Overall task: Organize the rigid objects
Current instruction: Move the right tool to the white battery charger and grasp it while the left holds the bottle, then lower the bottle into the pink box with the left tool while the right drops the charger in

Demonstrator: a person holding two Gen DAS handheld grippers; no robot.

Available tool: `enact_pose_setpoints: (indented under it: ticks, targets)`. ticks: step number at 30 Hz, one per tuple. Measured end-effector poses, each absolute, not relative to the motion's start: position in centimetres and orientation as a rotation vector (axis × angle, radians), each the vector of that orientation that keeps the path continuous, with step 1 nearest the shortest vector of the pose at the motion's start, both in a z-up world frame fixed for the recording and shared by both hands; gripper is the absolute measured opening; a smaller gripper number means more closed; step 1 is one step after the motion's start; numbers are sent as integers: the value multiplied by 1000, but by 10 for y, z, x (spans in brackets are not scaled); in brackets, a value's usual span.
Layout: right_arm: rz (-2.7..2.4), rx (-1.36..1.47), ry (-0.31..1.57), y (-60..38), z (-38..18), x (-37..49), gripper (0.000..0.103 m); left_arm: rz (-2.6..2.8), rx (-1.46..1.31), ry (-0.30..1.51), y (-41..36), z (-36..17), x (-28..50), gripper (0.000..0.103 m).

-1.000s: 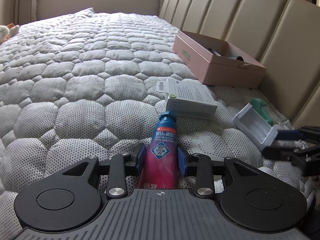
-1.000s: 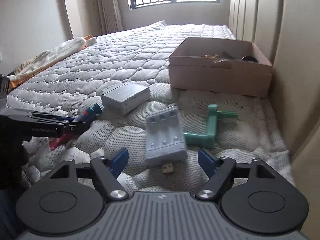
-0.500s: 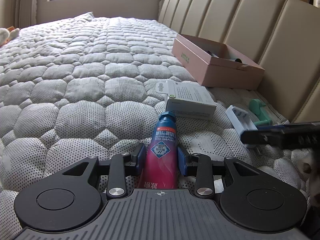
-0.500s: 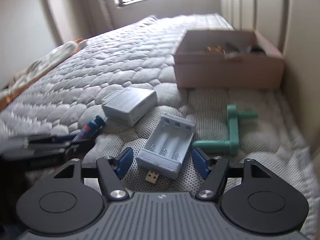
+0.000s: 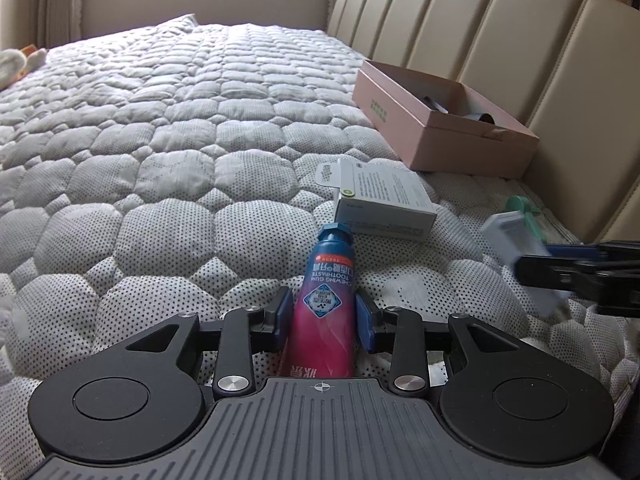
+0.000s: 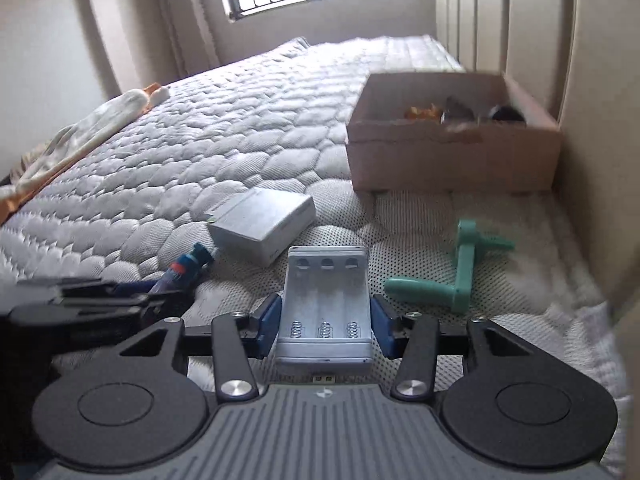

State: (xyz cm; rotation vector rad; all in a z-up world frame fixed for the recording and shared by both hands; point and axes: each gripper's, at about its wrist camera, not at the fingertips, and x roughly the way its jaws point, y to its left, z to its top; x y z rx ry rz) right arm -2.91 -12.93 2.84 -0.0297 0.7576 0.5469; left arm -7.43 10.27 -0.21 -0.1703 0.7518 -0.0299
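Your left claw (image 5: 323, 317) tilts downward, pads clamped on the toothpaste tube (image 5: 325, 304). Your right claw (image 6: 323, 325), angled down likewise, is closing around the battery charger (image 6: 325, 307).

Right gripper (image 6: 324, 322) closing in around the battery charger (image 6: 325, 312) — charger turned and lifted.

A second ago the jaws stood wide with the charger lying ahead of them, USB plug on the quilted mattress (image 6: 224, 148); now the jaws are closing, blue pads right at the charger's two long sides, contact hard to confirm, and the charger squared up between them, spring end nearest the camera. In the left wrist view the charger has left its spot beside the green crank handle (image 5: 520, 206) — it now shows blurred, raised at the right gripper's fingers.
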Motion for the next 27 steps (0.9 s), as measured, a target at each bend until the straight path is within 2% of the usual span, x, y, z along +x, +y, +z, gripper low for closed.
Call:
enact_pose_setpoints:
  ticks: [14, 27]
  targets:
    - [506, -86, 654, -168, 52, -79, 48, -86, -87, 756, 96, 8, -84, 34]
    - [516, -63, 645, -188, 42, -84, 48, -221, -40, 760, 56, 31, -102, 34]
